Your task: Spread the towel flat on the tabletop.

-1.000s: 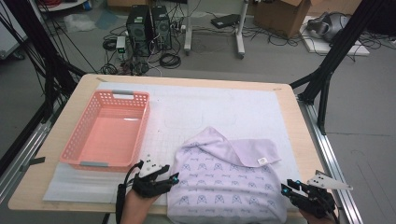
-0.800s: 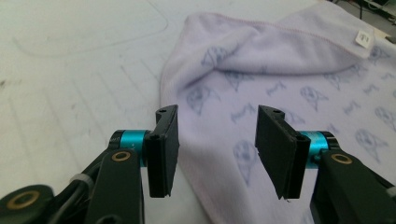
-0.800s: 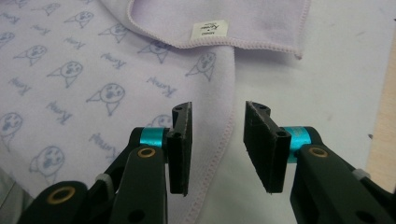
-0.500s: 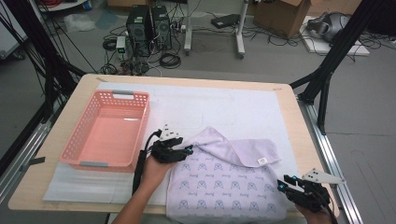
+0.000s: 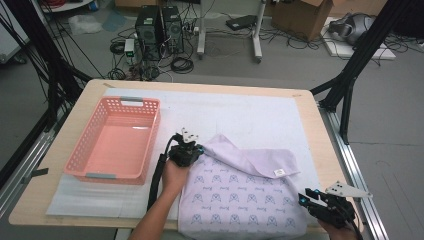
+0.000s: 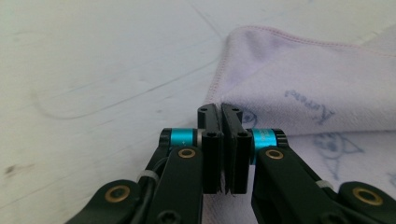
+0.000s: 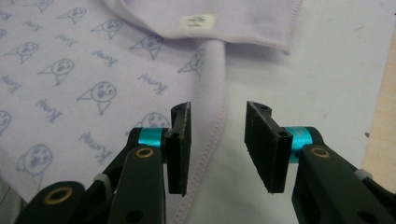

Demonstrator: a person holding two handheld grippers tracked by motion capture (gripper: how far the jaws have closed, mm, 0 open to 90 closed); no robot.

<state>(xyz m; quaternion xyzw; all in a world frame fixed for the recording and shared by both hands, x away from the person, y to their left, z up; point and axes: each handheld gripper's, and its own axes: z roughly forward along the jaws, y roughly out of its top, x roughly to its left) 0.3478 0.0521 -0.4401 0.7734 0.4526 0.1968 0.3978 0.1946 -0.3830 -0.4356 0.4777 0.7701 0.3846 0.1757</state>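
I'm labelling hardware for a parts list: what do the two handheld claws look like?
Both the left claw and the right claw are black, with flat rectangular pads, cyan bands at the pad bases and brass-coloured pivot rivets. A black cable trails from the left; a grey three-cornered plate tops the right.

Pink basket [image 5: 114,142], white mat [image 5: 240,112], computer towers [image 5: 160,22]

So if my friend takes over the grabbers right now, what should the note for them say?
Left gripper: its jaws have just closed and now pinch the edge of the purple cloth at its far left corner.
Right gripper: open, hovering over the cloth's right hem, holding nothing.
The cloth lies on the white mat, its top part folded over with the label showing. The pink basket sits to the left with nothing in it.
Done: one fold, it seems.
Left: probably grip the right edge, finish folding, maybe put the cloth in the basket.
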